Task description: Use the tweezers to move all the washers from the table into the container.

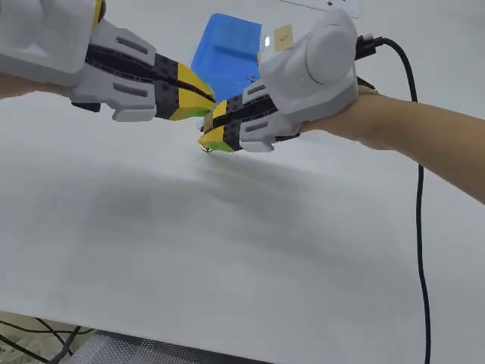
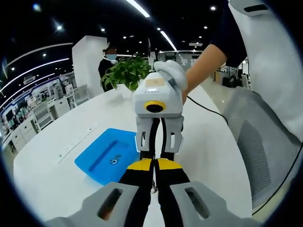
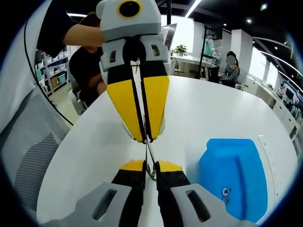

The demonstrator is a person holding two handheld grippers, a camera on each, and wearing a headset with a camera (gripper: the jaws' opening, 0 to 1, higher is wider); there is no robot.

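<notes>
tweezers (image 3: 149, 152) thin metal, long axis in line with both grippers, near blue container (image 1: 226, 54) | left gripper (image 1: 206, 99) clamped on tweezers | right gripper (image 1: 205, 141) clamped on the opposite end | container print unreadable

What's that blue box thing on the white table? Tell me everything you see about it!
The bright blue container is a shallow rectangular tray with rounded corners and a low raised rim. It looks like smooth plastic. It lies flat and open on the white table. Its floor has one long groove and a small cartoon-like mark. Nothing touches it apart from the table. Whether anything lies inside is too small to tell.
</notes>
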